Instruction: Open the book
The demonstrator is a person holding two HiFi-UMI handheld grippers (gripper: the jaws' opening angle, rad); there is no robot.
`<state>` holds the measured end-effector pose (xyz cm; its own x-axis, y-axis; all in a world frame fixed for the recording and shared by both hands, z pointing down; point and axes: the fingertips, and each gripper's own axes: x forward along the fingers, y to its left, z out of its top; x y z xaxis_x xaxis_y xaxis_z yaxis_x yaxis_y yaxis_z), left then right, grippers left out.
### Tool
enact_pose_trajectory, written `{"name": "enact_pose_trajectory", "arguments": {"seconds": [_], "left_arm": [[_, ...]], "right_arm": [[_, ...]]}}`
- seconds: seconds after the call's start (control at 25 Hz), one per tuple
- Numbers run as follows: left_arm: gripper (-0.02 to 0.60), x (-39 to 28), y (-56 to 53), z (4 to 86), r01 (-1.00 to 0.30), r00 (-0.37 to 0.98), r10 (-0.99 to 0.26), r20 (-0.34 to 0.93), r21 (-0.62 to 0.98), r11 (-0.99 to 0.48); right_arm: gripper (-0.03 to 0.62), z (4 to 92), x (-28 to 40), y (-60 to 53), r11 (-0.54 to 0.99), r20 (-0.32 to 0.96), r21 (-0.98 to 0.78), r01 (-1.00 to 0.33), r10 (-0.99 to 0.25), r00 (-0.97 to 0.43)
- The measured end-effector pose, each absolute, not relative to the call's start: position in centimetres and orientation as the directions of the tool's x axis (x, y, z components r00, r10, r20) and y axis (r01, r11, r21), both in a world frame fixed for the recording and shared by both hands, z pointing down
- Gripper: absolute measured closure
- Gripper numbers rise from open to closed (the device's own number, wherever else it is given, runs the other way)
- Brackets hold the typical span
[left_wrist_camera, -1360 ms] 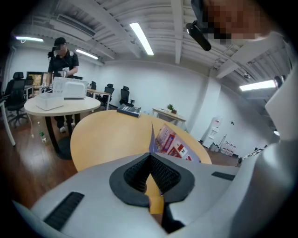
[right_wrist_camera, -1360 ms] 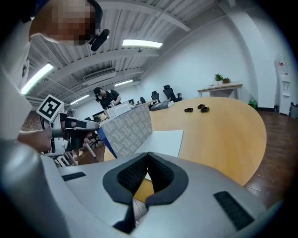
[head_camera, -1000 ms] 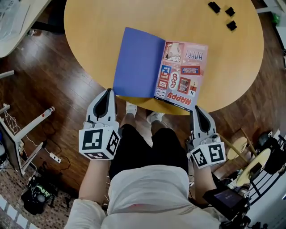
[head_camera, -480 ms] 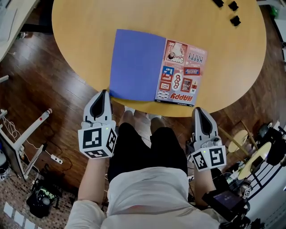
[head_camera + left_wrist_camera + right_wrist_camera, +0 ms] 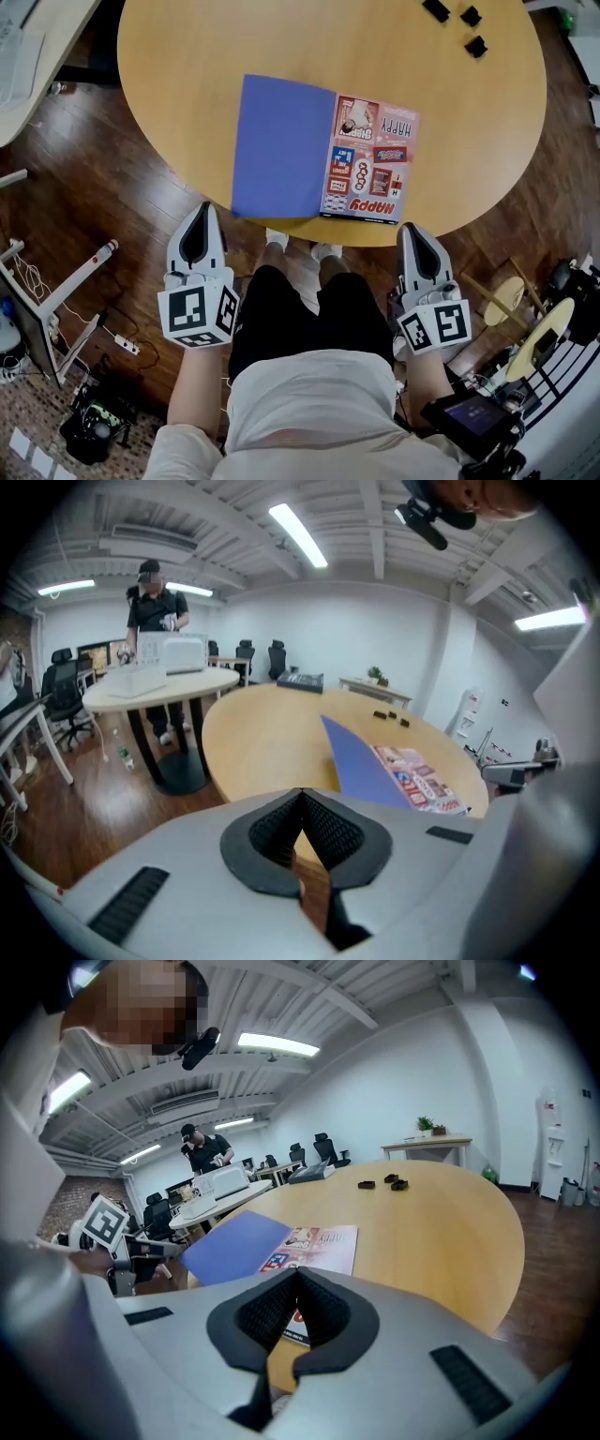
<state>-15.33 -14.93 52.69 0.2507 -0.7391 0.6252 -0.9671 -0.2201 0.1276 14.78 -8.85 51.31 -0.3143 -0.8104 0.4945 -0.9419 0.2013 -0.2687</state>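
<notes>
The book (image 5: 323,155) lies open and flat on the round wooden table (image 5: 187,56), close to the edge nearest the person, with a plain blue leaf on the left and a pink printed page on the right. The left gripper (image 5: 200,211) and right gripper (image 5: 411,232) hang off the table just short of that edge, each with its jaws closed together on nothing. Three small black pieces (image 5: 436,11) sit at the far side.
</notes>
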Motion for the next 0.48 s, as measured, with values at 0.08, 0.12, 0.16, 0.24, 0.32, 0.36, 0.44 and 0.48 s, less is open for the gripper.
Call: {"name": "enact_pose_trajectory", "arguments": {"seconds": [0.08, 0.12, 0.16, 0.24, 0.32, 0.36, 0.44, 0.48], "left_arm": [[0.571, -14.4, -15.5, 48.8, -0.962, 0.268, -0.783, 0.561, 0.108, -0.252], [0.571, -13.7, -15.5, 47.0, -0.957, 0.284, -0.794, 0.537, 0.112, -0.267], [0.571, -12.9, -15.5, 45.4, -0.952, 0.303, -0.8, 0.518, 0.12, -0.283], [0.571, -11.4, -15.5, 42.8, -0.938, 0.342, -0.806, 0.483, 0.127, -0.321], [0.571, -10.1, -16.1, 40.5, -0.924, 0.378, -0.815, 0.438, 0.127, -0.361], [0.571, -9.4, -16.3, 39.2, -0.917, 0.395, -0.818, 0.418, 0.128, -0.377], [0.571, -8.3, -16.2, 36.6, -0.904, 0.424, -0.82, 0.384, 0.129, -0.407], [0.571, -7.9, -16.2, 35.3, -0.898, 0.438, -0.822, 0.364, 0.13, -0.421]], "right_arm": [[0.591, 50.2, 15.0, -9.4, 0.206, 0.473, -0.268, -0.941, -0.823, -0.315], [0.591, 49.5, 15.1, -9.6, 0.205, 0.464, -0.27, -0.941, -0.829, -0.314], [0.591, 48.7, 15.2, -9.6, 0.205, 0.455, -0.272, -0.94, -0.834, -0.314], [0.591, 47.1, 15.1, -9.8, 0.214, 0.429, -0.273, -0.938, -0.846, -0.318], [0.591, 45.3, 15.0, -10.4, 0.232, 0.388, -0.267, -0.936, -0.863, -0.324], [0.591, 44.1, 15.1, -10.7, 0.241, 0.369, -0.264, -0.934, -0.869, -0.328], [0.591, 41.6, 15.2, -11.1, 0.259, 0.336, -0.255, -0.932, -0.88, -0.336], [0.591, 40.2, 15.4, -11.3, 0.266, 0.317, -0.245, -0.932, -0.887, -0.336]]}}
